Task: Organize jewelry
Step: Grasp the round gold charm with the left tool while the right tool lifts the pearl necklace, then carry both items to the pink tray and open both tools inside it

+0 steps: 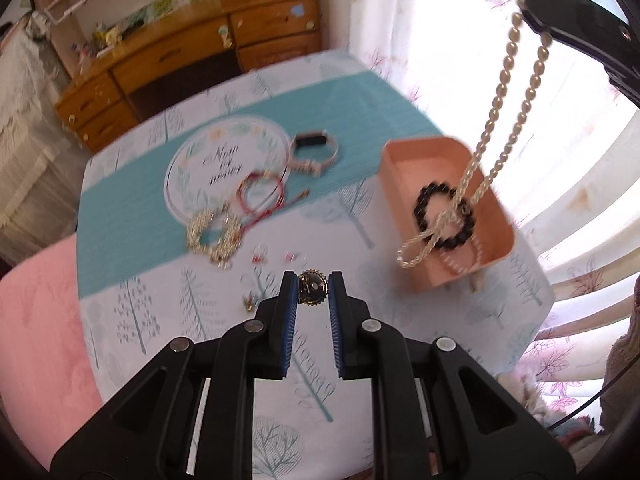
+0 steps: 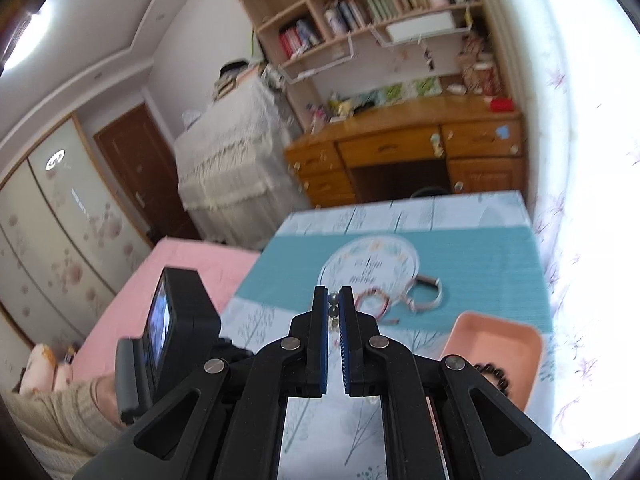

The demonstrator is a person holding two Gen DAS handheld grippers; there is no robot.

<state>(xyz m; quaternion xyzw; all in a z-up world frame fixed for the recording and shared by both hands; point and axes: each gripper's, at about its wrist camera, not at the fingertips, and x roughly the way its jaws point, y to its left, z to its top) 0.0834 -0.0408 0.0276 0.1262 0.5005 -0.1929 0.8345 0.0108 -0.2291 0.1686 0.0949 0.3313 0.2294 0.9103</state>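
Table: pink tray point(image 1: 404, 160) w/ black bracelet point(image 1: 446, 220).

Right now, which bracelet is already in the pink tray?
The black bead bracelet: it lies inside the tray, while the red cord one and the gold one lie on the table.

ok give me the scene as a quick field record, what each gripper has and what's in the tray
left hand-held gripper: shut on round gold-rimmed dark brooch
right hand-held gripper: shut on pearl necklace, hanging over tray
pink tray: black bead bracelet inside
on table: watch, red cord bracelet, gold chain
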